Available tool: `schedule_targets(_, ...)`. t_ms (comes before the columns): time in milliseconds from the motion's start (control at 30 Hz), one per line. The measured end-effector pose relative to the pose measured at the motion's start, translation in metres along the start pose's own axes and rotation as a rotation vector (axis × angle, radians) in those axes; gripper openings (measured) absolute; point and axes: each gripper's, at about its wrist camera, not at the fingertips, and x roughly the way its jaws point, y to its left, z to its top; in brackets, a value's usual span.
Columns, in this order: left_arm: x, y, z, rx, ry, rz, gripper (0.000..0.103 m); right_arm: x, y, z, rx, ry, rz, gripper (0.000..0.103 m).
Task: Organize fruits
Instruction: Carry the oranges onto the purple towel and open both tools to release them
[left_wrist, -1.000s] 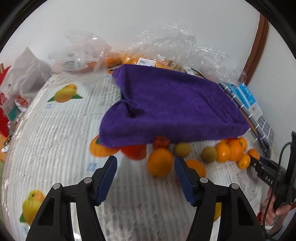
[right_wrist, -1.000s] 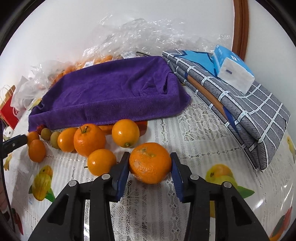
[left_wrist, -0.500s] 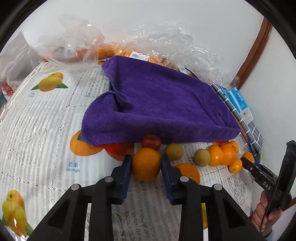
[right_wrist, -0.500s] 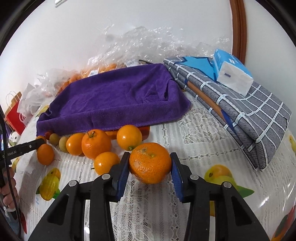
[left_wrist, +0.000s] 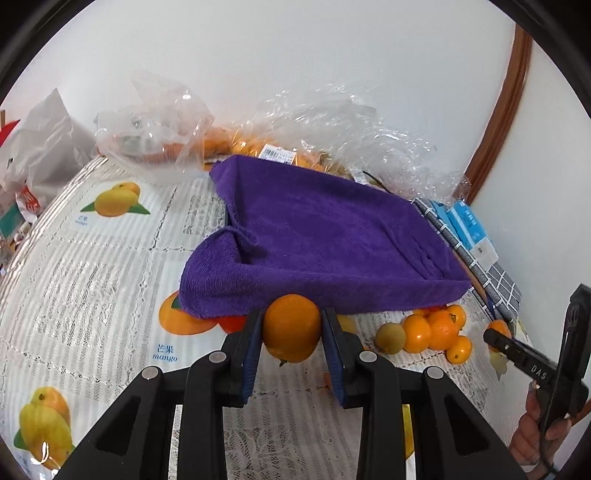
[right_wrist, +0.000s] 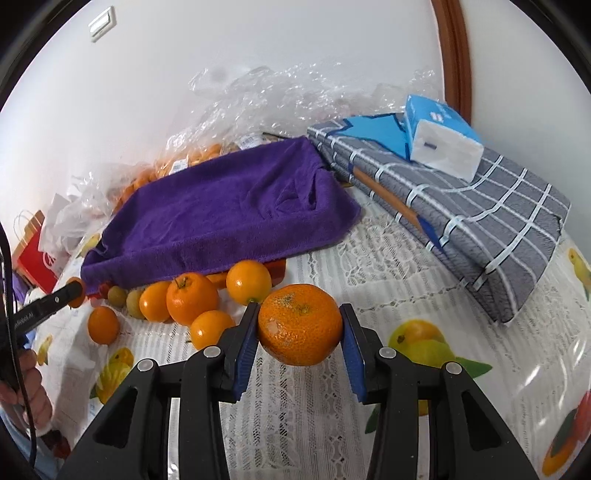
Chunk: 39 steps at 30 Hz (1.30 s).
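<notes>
Both wrist views bright, even, diffuse light; shadows soft and short under the fruit. Strong fisheye bending with a black vignette at the corners. Glare on the clear plastic bags (left_wrist: 343, 122); focus sharp centrally, slightly soft toward the rims.

Left gripper (left_wrist: 291, 334) and right gripper (right_wrist: 298, 334) each have their blue-padded fingers closed tight around something, held level.

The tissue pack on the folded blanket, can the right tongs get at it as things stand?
Probably not yet: the right tongs are shut on a bumpy orange. The tissue pack lies uncovered atop the grey checked blanket, so only the full grip stands in the way.
</notes>
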Motion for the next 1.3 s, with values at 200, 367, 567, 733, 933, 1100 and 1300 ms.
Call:
schedule_targets(200, -0.021, 0.000, 0.014, -0.013, -0.016, 0.026, 0.030, -0.021, 0.016, 0.028, -0.038, -0.052, -0.010, 0.042)
schedule_targets(367, -0.043, -0.005, 0.054, -0.004, -0.065, 0.035, 0.030, -0.020, 0.034, 0.061, -0.047, -0.093, 0.016, 0.042)
schedule_targets(567, -0.024, -0.011, 0.102, -0.009, -0.101, 0.049, 0.030, -0.005, 0.060, 0.106, -0.070, -0.129, 0.066, 0.042)
schedule_targets(733, 0.012, -0.019, 0.122, -0.008, -0.107, 0.052, 0.030, 0.020, 0.080, 0.132, -0.113, -0.142, 0.075, 0.042)
schedule_targets(933, 0.068, -0.018, 0.114, -0.003, -0.061, 0.081, 0.030, 0.072, 0.077, 0.132, -0.118, -0.081, 0.075, 0.042)
schedule_targets(1100, 0.092, -0.011, 0.103, -0.013, -0.001, 0.089, 0.030, 0.106, 0.061, 0.125, -0.097, 0.019, 0.035, 0.042)
schedule_targets(1300, 0.108, -0.003, 0.093, -0.021, 0.060, 0.103, 0.030, 0.118, 0.047, 0.122, -0.046, 0.065, 0.044, 0.042)
